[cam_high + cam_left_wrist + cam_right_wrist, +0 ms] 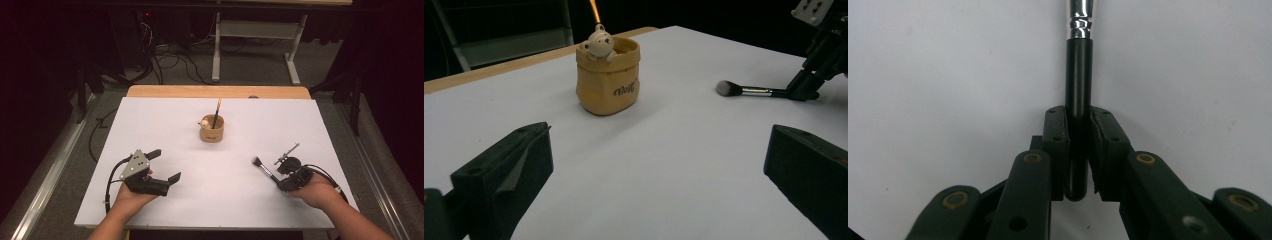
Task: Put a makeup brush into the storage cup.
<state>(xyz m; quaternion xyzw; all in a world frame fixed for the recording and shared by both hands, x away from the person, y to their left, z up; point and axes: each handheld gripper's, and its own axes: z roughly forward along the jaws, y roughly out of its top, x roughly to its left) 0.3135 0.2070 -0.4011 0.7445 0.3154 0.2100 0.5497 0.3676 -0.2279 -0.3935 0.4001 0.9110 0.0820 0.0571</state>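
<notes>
Item under handling: the makeup brush (pixel 264 169). It lies flat on the white sheet at the near right of the desk (pixel 165 125), bristle head pointing away from you and to the left, handle end between the jaws of your right tongs (pixel 280 183). The right gripper view shows both pads pressed against the black handle (pixel 1079 75), just behind the silver ferrule (pixel 1080 20); the grip is closed on it.

Handling judgement: the brush looks light and stiff along the handle, soft only at the bristles. The glossy round handle is likely to be slippery and may roll or swivel between flat pads. You hold it near its tail, so the head will probably droop or swing when lifted; a hold nearer the ferrule would balance better. Keep the pads off the bristles.

Your left tongs (pixel 165 165) rest on the near left of the desk, jaws standing wide apart with nothing between them.

Surroundings: a small yellow pot (pixel 212 129) with a bear figure (pixel 598 42) on its rim stands at mid-desk, well apart from the brush, with a thin stick (pixel 217 113) upright in it. It looks like ceramic, so fragile if knocked. The sheet is smooth, flat and uncluttered. Beyond the desk the room is dark, with cables (pixel 170 60) on the floor and a white frame (pixel 255 45).
</notes>
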